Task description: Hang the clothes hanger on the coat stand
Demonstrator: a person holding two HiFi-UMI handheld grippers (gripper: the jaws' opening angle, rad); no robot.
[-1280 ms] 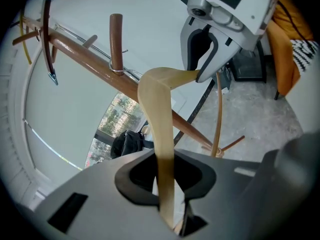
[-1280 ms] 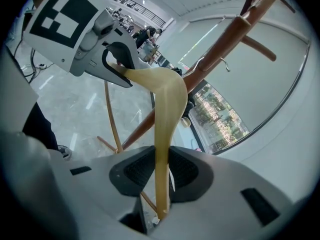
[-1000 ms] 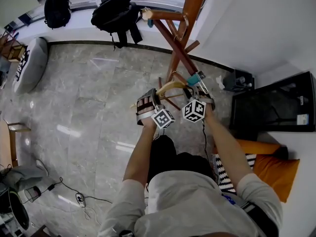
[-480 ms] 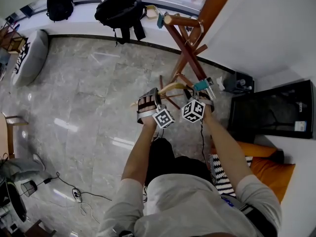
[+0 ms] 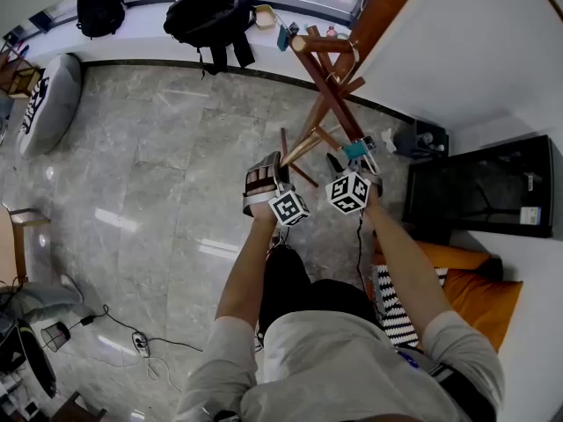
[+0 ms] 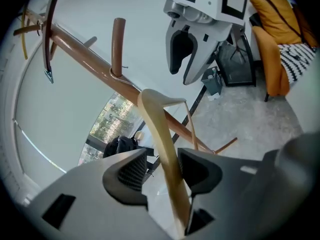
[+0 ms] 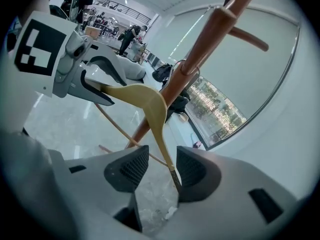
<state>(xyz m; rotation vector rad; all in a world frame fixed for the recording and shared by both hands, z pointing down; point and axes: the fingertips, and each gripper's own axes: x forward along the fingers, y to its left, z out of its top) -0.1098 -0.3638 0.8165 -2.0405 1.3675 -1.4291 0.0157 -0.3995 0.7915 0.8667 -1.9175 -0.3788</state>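
The light wooden hanger (image 5: 302, 150) hangs against a slanted brown pole of the coat stand (image 5: 330, 86), between my two grippers. In the right gripper view its metal hook (image 7: 186, 70) seems looped round that pole. My left gripper (image 5: 273, 161) has just been opening. One hanger arm (image 6: 160, 134) runs between its jaws, with a gap on the left and close by the right pad. My right gripper (image 5: 349, 154) has also just been opening. The other arm's tip (image 7: 167, 156) sits loose between its pads (image 7: 131, 168).
Two black backpacks (image 5: 207, 16) (image 5: 98, 3) sit on the window ledge behind the stand. A black cabinet (image 5: 484, 192) and an orange cushion (image 5: 479, 301) stand at the right by the white wall. A grey cushion (image 5: 40, 112) and cables (image 5: 141, 350) lie on the floor at left.
Both pairs of jaws have spread apart from the hanger's arms. The hanger, earlier stretched between the grippers, now hangs steeper against the stand's pole. The right gripper has risen slightly.
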